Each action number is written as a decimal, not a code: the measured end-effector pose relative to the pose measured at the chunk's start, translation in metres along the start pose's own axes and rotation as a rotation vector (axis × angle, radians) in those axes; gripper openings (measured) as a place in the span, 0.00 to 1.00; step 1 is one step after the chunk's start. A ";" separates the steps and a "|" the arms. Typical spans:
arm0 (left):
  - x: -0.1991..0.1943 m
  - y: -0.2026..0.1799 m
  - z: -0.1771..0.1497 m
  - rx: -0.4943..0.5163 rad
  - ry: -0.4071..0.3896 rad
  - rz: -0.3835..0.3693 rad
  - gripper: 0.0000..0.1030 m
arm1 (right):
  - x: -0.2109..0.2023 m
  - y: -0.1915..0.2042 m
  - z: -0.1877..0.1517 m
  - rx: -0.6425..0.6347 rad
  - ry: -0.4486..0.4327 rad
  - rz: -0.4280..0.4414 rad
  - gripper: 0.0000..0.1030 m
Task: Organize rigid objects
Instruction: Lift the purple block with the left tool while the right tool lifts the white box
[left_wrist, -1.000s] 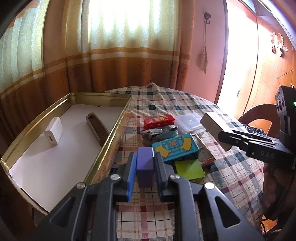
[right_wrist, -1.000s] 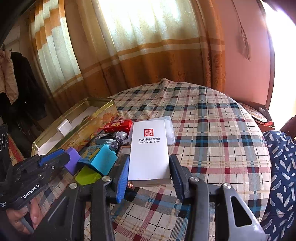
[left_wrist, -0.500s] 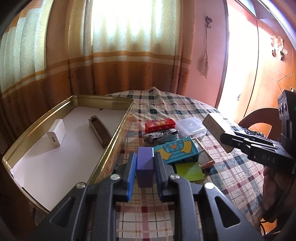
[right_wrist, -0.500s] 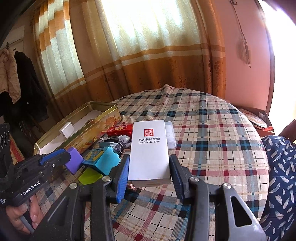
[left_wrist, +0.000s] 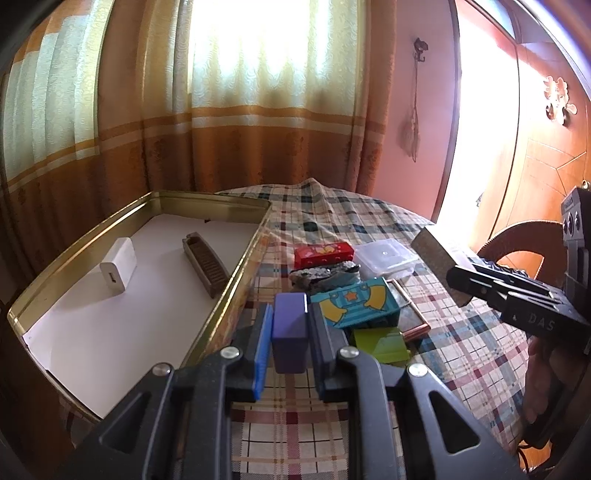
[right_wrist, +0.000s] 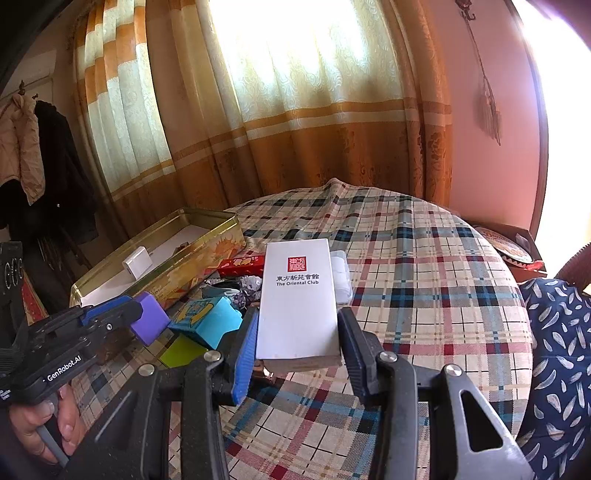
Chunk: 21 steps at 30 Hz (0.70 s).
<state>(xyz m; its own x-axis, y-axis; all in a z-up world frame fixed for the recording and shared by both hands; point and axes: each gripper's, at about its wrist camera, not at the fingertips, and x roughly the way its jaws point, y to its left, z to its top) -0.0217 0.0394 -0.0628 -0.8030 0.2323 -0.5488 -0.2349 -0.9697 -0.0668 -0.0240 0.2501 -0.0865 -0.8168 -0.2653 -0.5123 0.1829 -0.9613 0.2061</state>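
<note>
- Left wrist view: the left gripper (left_wrist: 290, 334) is clenched on a purple block (left_wrist: 290, 332), carried above the plaid tablecloth (left_wrist: 461, 325) just beside the near wall of the gold tin (left_wrist: 236, 280).
- The step in hand looks like carrying the block into the tin. To do it well, lift it clear of the tin's rim, then set it on the bare white floor of the tin, apart from the white charger (left_wrist: 118, 266) and the brown comb-like piece (left_wrist: 205, 264) already lying there.
- Hard to make out here: the block's underside is hidden by the fingers, and the pile by the teal box (left_wrist: 354, 304) — red box (left_wrist: 323, 254), a dark glittery thing, a green sheet — overlaps so that what rests on what is unclear.
- Right wrist view: the right gripper (right_wrist: 297, 332) grasps a white box (right_wrist: 297, 299) printed "The Oriental Club" by its long sides, lifted over the pile.
- Judged from this, it should wait or come in behind the block, keeping the box level so that the two grippers do not meet over the tin.
- Hidden here — the box covers much of the clear plastic case (right_wrist: 341, 273) and the pile behind it, and only a strip of the tin's floor shows.
</note>
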 end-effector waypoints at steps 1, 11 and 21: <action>0.000 0.001 0.000 -0.003 -0.003 0.002 0.18 | -0.001 0.000 0.000 -0.001 -0.006 -0.001 0.44; -0.007 0.002 -0.001 -0.015 -0.041 0.023 0.18 | -0.006 0.008 -0.001 -0.045 -0.033 -0.014 0.44; -0.012 0.001 -0.001 -0.015 -0.074 0.048 0.18 | -0.010 0.008 -0.002 -0.046 -0.055 -0.014 0.44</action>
<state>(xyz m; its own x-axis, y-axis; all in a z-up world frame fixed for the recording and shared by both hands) -0.0121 0.0354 -0.0572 -0.8515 0.1900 -0.4888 -0.1876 -0.9807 -0.0543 -0.0135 0.2450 -0.0818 -0.8481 -0.2481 -0.4682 0.1948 -0.9677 0.1599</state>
